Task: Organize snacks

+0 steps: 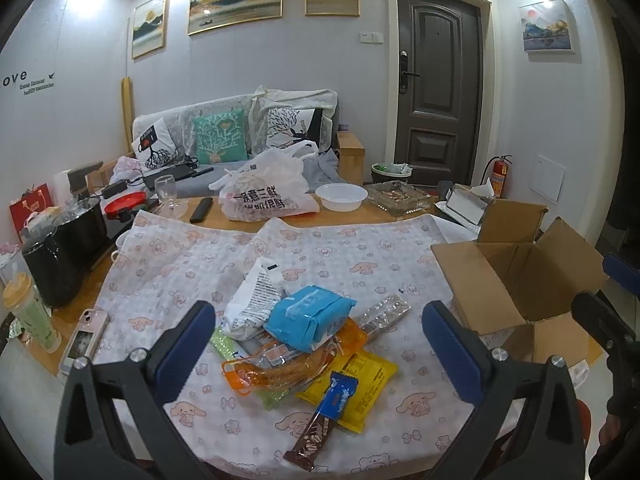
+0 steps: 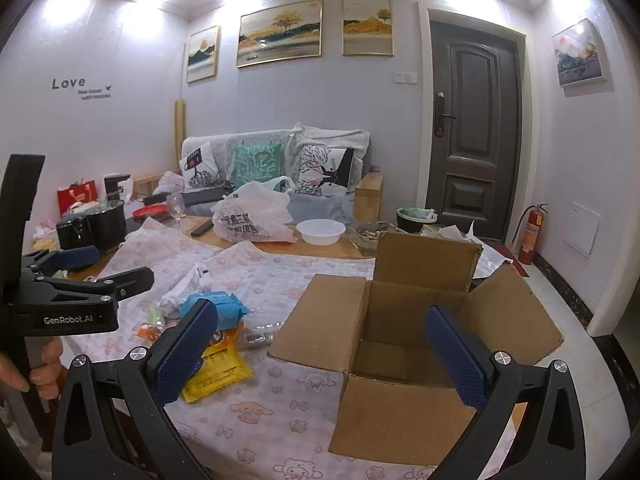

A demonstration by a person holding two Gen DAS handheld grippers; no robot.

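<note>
left gripper (image 1: pixel 318 344): jaws wide apart, holding nothing, hovering over the snack pile.
right gripper (image 2: pixel 320 354): jaws wide apart, holding nothing, aimed at the cardboard box.
snack pile (image 1: pixel 304 332): heaped mid-worktop on the cartoon-print cloth (image 1: pixel 192 264), left of the box.
pile contents: white printed bag (image 1: pixel 252 300) at the back, blue pack (image 1: pixel 308 316) lying over it, orange-trimmed clear pack (image 1: pixel 272 368) under the blue pack, yellow packet (image 1: pixel 360 384) at the front right, chocolate bar (image 1: pixel 320 420) nearest, overlapping the yellow packet.
cardboard box (image 2: pixel 404 344): flaps open, interior looks bare, sits at the worktop's right edge.
box flap: left flap (image 2: pixel 324 320) folds out towards the pile, between snacks and box opening.
worktop (image 1: pixel 280 210) far side: white shopping bag (image 1: pixel 268 192), white bowl (image 1: pixel 340 197), glass tray (image 1: pixel 402 198), remote (image 1: pixel 201 210), wine glass (image 1: pixel 168 196).
left edge: black pots (image 1: pixel 68 240), green tumbler (image 1: pixel 30 312), pink phone (image 1: pixel 84 340) just beside the cloth.
person: a hand (image 2: pixel 40 368) grips the left gripper's handle.
background: sofa (image 1: pixel 240 140) with cushions, dark door (image 1: pixel 438 80), fire extinguisher (image 1: pixel 499 176).
</note>
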